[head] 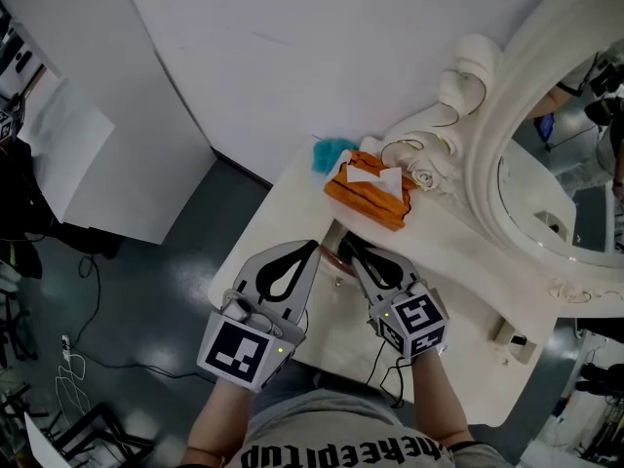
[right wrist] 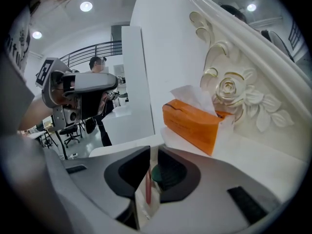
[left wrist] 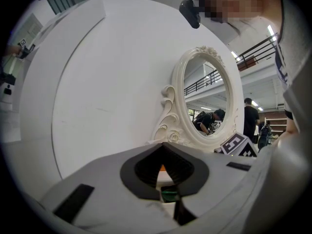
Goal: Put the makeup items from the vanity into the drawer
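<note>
At the front edge of the white vanity [head: 458,252], my two grippers hang side by side, tips pointing toward the mirror. My left gripper [head: 315,245] [left wrist: 162,146] is shut, tips touching, with nothing in it. My right gripper [head: 343,244] [right wrist: 151,150] is shut on a thin clear packet [right wrist: 146,191] that holds a pink stick and hangs down between the jaws. A dark green round item [right wrist: 158,173] [left wrist: 169,195] lies just below both pairs of jaws. In the head view the grippers hide it, along with the drawer front.
An orange tissue box [head: 369,191] [right wrist: 191,123] stands further along the top beside the mirror's carved white frame [head: 487,115] [left wrist: 170,116]. A teal fluffy item [head: 331,151] lies behind the box. Dark floor with cables [head: 88,359] lies left of the vanity.
</note>
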Motion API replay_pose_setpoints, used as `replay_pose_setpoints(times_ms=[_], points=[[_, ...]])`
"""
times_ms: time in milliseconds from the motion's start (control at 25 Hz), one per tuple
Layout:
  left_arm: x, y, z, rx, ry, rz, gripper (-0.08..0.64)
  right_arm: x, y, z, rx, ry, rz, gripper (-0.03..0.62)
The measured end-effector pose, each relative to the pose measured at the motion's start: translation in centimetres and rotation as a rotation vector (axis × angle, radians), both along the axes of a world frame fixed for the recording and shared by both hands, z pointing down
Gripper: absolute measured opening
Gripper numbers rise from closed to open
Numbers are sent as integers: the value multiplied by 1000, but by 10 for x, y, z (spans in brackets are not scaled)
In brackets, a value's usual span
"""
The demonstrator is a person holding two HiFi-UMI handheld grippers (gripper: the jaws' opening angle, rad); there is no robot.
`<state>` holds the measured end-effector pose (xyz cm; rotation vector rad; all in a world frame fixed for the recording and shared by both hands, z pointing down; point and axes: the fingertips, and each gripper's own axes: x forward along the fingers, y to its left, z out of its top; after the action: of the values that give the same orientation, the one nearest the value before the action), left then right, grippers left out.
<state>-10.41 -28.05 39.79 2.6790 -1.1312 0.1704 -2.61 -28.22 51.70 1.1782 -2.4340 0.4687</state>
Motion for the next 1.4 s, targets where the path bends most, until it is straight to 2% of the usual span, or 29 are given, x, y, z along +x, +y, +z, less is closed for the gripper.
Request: replay_pose_setpoints(times_ms=[120,240,480,640,880,1040,1160,1400], points=[[1,-1,-1,27,0,5,15,0,2,-8,23,-13,1,63],[7,2,-2,7,1,15,15,3,4,-18,43,-42,10,11],[20,5,-11,48,10,49,15,11,10,-43,80,-102,36,12],[34,12,-12,22,8,85,15,18,18,-61,109,-142,52,11],[61,21,-24,73,26,150,15,34,35,-94,169,-174,93,11],[82,33,-30,60,27,205,15,50,48,-112,211,-187,136,11],[97,40,-37,110,43,246,15,63,59,-125,238,-198,173,11],[132,66,-41,81,43,340,15,90,85,-145,286,-203,244,11]])
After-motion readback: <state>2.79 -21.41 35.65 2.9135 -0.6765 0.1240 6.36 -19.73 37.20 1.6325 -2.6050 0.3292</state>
